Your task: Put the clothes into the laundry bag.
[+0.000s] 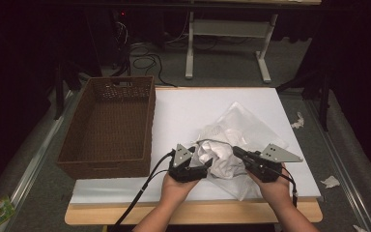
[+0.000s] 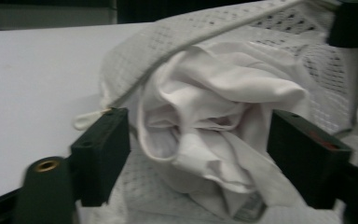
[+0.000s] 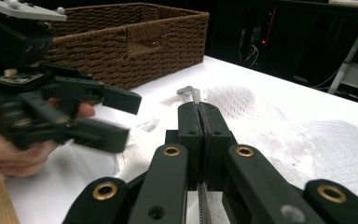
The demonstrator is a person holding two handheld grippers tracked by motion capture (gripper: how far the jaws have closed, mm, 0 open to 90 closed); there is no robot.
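Note:
A white mesh laundry bag point(image 1: 251, 128) lies on the white table top point(image 1: 188, 108), with a bunched white cloth point(image 1: 217, 157) at its mouth. My left gripper point(image 1: 204, 162) is open, its jaws on either side of the cloth point(image 2: 214, 107) under the bag's mesh edge point(image 2: 182, 37). My right gripper point(image 1: 235, 151) is shut on the bag's zipper edge point(image 3: 201, 203) and holds it up; the zipper pull point(image 3: 189, 91) sticks out past the jaws. In the right gripper view the left gripper point(image 3: 128, 119) stands open at the left.
A brown wicker basket point(image 1: 108, 121) stands empty on the table's left side, also in the right gripper view point(image 3: 121, 42). Beyond the far edge are cables and a white table frame point(image 1: 227, 43). Paper scraps point(image 1: 331, 181) lie on the floor at right.

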